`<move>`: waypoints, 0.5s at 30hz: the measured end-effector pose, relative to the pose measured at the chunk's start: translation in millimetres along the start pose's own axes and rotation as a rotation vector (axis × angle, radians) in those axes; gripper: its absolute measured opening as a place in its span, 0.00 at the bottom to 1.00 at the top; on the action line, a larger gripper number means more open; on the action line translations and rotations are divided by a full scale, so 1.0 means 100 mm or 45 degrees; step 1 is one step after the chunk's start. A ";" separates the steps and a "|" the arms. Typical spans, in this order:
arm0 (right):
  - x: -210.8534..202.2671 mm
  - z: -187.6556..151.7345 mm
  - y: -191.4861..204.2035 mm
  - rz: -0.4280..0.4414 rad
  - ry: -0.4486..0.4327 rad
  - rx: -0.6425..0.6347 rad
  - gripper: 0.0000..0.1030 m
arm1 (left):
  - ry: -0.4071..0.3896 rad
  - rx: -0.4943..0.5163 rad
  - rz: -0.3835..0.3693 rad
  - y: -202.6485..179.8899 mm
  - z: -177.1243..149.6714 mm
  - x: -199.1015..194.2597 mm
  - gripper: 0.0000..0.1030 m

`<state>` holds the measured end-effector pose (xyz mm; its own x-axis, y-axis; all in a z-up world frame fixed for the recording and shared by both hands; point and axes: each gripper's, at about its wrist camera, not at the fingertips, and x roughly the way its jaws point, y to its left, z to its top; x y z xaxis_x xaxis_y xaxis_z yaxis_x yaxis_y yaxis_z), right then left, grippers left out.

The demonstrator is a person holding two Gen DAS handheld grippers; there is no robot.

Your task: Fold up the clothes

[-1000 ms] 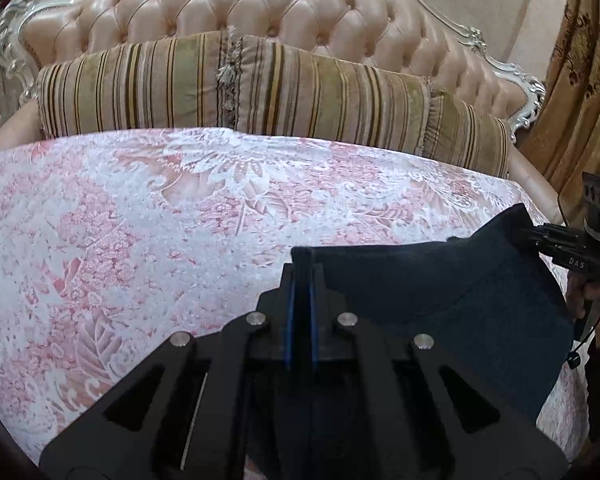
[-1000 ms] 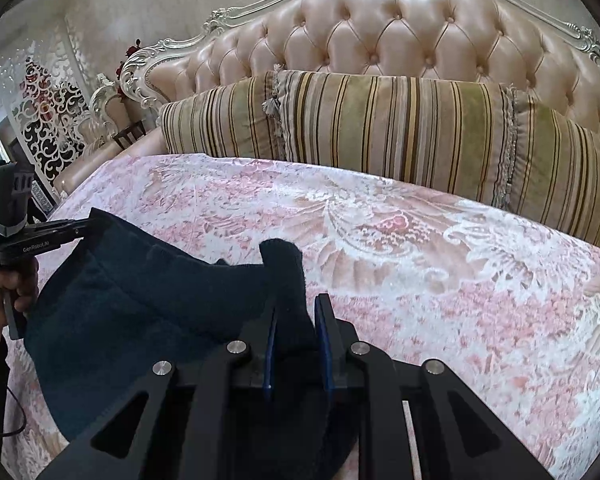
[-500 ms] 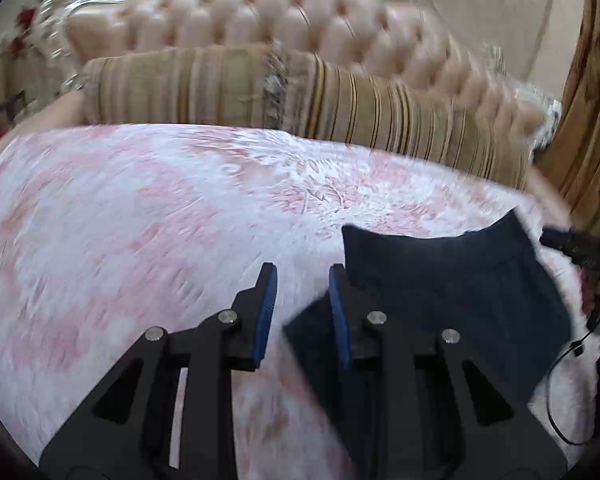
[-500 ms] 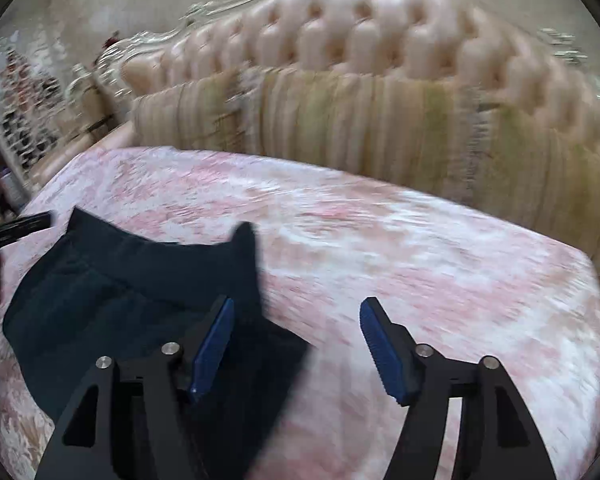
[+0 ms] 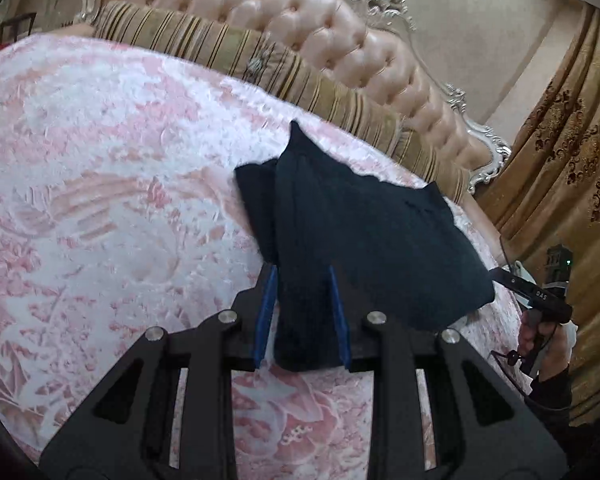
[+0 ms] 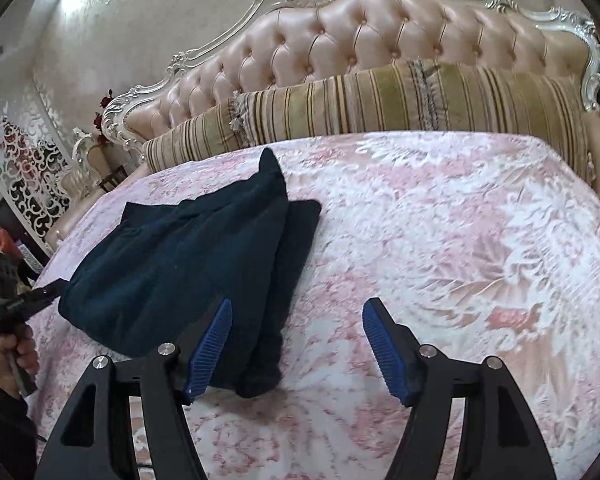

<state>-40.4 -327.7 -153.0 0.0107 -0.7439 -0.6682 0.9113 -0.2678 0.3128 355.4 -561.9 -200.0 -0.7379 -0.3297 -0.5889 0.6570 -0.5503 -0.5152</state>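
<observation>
A dark navy garment (image 5: 364,232) lies folded on the pink floral bedspread (image 5: 100,184); it also shows in the right wrist view (image 6: 188,256). My left gripper (image 5: 302,280) is open, its blue pads on either side of the garment's near edge, not pinching it. My right gripper (image 6: 296,312) is wide open and empty, its left fingertip (image 6: 216,328) over the garment's near right edge. In the right wrist view the left gripper (image 6: 40,294) sits by the garment's left corner. In the left wrist view the right gripper (image 5: 536,292) sits by its right corner.
The pink floral bedspread (image 6: 440,240) covers the whole bed. Striped bolster pillows (image 6: 380,104) lie against a tufted pink headboard (image 6: 360,40). Brown patterned curtains (image 5: 572,152) hang at the right of the bed. An ornate white screen (image 6: 32,176) stands far left.
Both grippers were shut on the garment's corners a second ago. They have opened, let the cloth drop folded onto the bed, and pulled back towards its outer edges.
</observation>
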 end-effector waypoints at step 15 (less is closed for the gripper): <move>0.07 -0.19 0.31 0.201 0.131 -0.180 0.68 | 0.055 0.031 -0.119 0.01 -0.10 0.03 0.29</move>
<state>-4.1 -330.3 -160.7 0.1927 -0.7015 -0.6862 0.9435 -0.0597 0.3261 355.1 -555.8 -208.9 -0.7879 -0.2428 -0.5659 0.5815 -0.5958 -0.5540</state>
